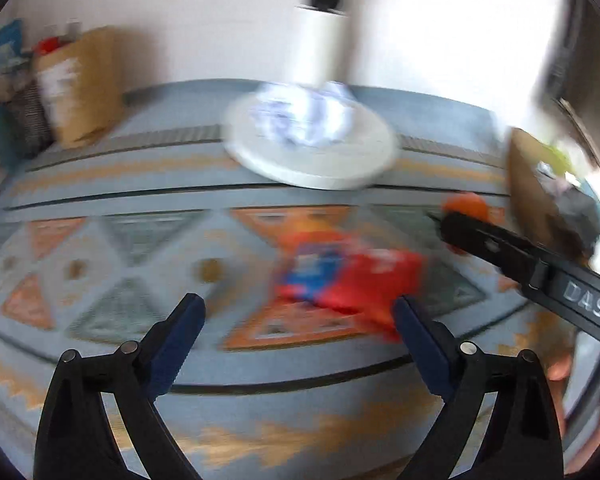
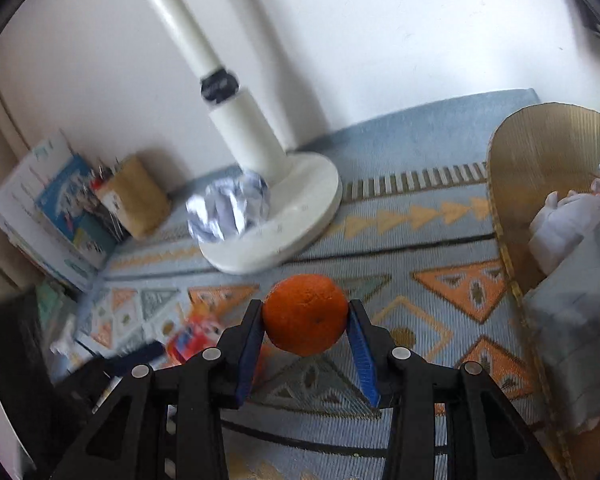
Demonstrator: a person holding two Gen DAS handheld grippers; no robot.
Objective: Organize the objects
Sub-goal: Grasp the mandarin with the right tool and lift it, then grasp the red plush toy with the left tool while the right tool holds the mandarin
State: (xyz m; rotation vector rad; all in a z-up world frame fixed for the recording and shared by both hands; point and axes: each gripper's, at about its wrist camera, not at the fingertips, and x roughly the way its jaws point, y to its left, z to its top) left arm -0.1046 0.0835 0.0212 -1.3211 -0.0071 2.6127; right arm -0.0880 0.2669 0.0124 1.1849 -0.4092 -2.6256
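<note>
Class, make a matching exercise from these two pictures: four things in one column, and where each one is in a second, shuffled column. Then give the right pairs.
Things:
1. orange
2. paper ball
3. red packet
4. cardboard box

Places:
A. on the white stand base
B. flat on the rug, ahead of the open left gripper
C. between the right gripper fingers
D. at the rug's right edge, holding white things

Pairs: 1-C, 2-A, 3-B, 4-D
</note>
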